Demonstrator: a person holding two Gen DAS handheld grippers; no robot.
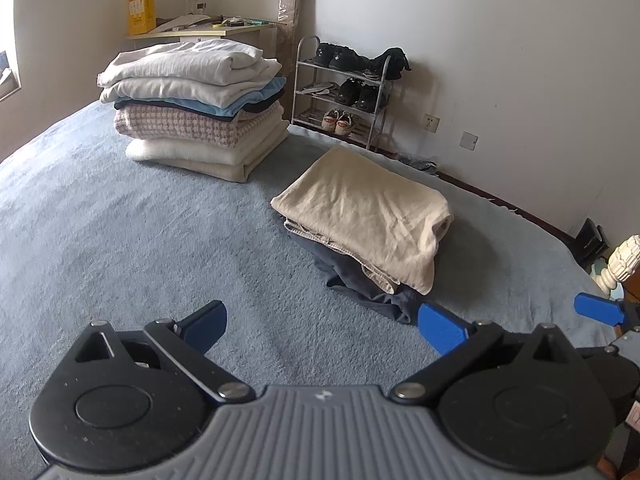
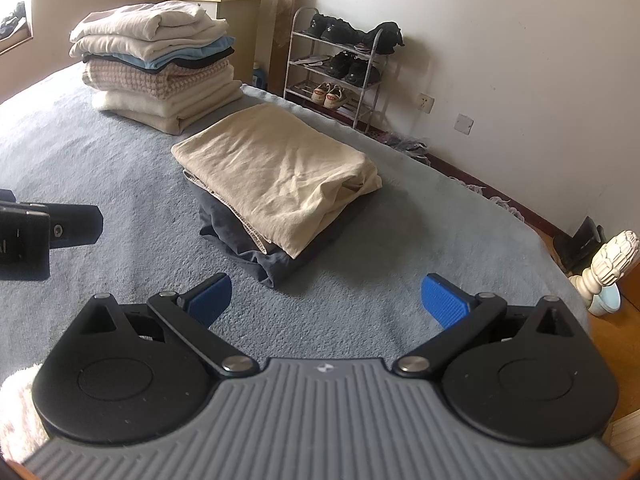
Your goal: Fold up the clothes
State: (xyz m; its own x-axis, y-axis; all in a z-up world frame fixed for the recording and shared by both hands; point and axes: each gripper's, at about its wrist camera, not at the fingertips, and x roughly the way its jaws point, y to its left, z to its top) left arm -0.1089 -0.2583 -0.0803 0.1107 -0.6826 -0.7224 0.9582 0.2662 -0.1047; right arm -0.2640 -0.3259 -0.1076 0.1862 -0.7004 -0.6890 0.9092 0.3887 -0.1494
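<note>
Both grippers, left [image 1: 322, 326] and right [image 2: 326, 300], hover wide open and empty above a blue bed [image 1: 120, 220] bearing folded clothes [image 1: 360, 208] beside a shoe rack [image 1: 344, 92].

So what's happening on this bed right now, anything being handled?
Nothing is held. The left hand-held gripper and right hand-held gripper both hover open over the blue bedspread. A folded beige garment lies on a dark garment just ahead, and a taller pile of folded clothes sits further back.
</note>
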